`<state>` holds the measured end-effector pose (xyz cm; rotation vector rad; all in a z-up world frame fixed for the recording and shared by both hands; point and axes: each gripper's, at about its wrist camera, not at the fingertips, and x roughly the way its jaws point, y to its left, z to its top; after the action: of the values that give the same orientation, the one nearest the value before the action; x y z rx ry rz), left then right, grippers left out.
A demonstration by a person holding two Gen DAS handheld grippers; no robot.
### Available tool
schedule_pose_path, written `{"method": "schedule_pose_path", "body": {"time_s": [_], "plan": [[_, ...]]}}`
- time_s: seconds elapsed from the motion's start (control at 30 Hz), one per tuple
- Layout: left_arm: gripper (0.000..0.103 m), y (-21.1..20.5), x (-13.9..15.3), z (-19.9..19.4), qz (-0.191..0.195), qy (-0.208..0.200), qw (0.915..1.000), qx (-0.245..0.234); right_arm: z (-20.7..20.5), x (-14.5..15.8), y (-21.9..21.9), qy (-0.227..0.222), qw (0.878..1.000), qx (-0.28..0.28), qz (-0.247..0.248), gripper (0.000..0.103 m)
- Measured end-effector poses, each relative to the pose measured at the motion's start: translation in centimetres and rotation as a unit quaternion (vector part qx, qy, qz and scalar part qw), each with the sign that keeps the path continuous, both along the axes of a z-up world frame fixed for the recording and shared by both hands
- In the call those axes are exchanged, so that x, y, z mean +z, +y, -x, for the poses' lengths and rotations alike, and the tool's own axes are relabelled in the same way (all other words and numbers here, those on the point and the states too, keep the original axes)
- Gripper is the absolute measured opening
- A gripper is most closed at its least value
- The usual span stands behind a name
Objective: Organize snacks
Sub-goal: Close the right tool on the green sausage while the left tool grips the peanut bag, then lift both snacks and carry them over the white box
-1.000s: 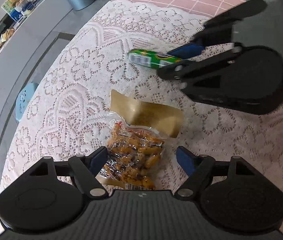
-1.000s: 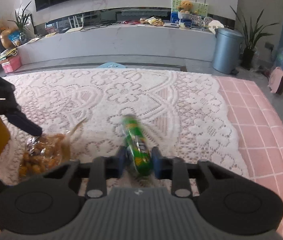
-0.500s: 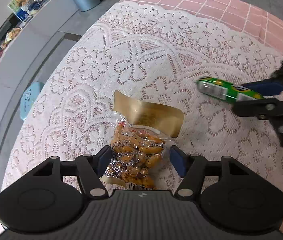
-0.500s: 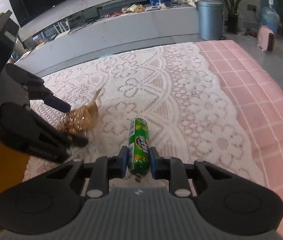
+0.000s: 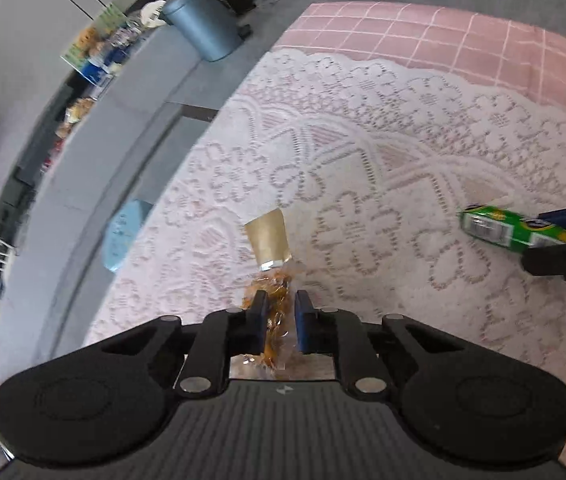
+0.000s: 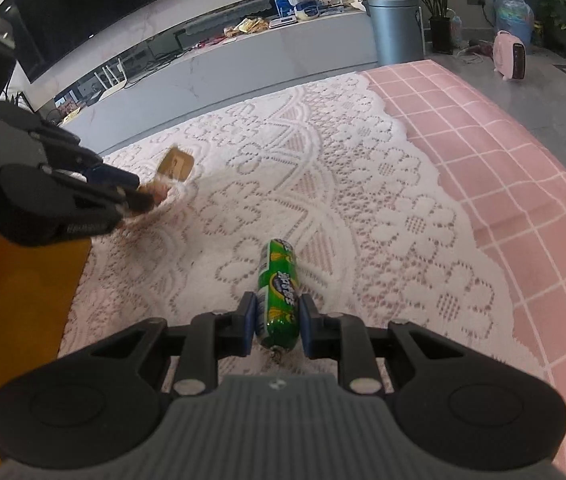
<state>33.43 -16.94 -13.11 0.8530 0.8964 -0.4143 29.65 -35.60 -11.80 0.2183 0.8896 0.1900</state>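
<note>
Left gripper (image 5: 277, 320): lower centre of the left wrist view; its jaws are closing on the snack bag (image 5: 273, 276), which sits pinched between the blue pads.
Snack bag: clear pouch of brown pieces with a tan top flap pointing up-frame; in the right wrist view it shows at the left edge (image 6: 173, 172), at the tips of the left gripper (image 6: 139, 196).
Right gripper (image 6: 277, 320): lower centre of the right wrist view, clamped on the green tube (image 6: 279, 296) near its lower end; the tube's other end sticks out up-frame over the lace.
Green tube, other view: at the right edge of the left wrist view (image 5: 515, 228), held between dark fingers that run off the frame.
Lace cloth (image 6: 323, 184): white, covers the middle of both views; bare between the two snacks and up-frame of them.
Lace edge: scalloped; it ends on the pink checked cloth (image 6: 503, 152) along the right of the right wrist view.
Pink cloth edge: drops to grey floor at the upper right.
Orange surface (image 6: 15, 320): lower left of the right wrist view, just beside the lace's left edge.
Grey bin (image 6: 397, 28): upper right, on the floor well apart from the table.
Blue stool (image 5: 123, 236): left of the lace edge in the left wrist view, below table level.
</note>
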Motion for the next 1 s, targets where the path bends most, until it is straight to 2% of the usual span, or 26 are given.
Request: {"method": "schedule_pose_path", "body": {"time_s": [0.13,0.3,0.43,0.57,0.67,0.8,0.87,1.0], "plan": [[0.022,0.2,0.2,-0.1,-0.010,-0.007,0.9999,0.011,0.0,0.0,0.0,-0.003,1.000,0.001,0.002,0.020],[0.035,0.4,-0.1,-1.3,-0.009,0.013,0.9998,0.014,-0.2,-0.3,-0.3,-0.004,1.000,-0.001,-0.008,0.020],[0.037,0.1,-0.8,-2.2,-0.016,0.022,0.9995,0.018,-0.5,-0.4,-0.4,-0.008,1.000,-0.001,-0.011,0.020],[0.040,-0.6,-2.0,-2.2,-0.035,0.014,0.9992,0.013,-0.7,-0.5,-0.3,-0.011,1.000,-0.001,-0.007,0.020],[0.039,-0.9,-2.4,-1.8,-0.050,0.005,0.9987,0.003,-0.7,-0.6,-0.3,-0.009,1.000,0.001,-0.008,0.020],[0.027,-0.8,-2.0,-1.2,-0.046,-0.015,0.9988,0.005,-0.7,-0.6,-0.3,-0.009,1.000,0.002,-0.006,0.020],[0.024,-0.6,-1.4,-1.0,-0.038,-0.028,0.9988,0.008,-0.6,-0.6,-0.2,-0.010,1.000,0.003,-0.004,0.020],[0.024,0.2,0.7,-0.5,0.019,-0.026,0.9991,0.028,-0.4,-0.4,0.0,-0.015,1.000,0.007,0.004,0.019]]}}
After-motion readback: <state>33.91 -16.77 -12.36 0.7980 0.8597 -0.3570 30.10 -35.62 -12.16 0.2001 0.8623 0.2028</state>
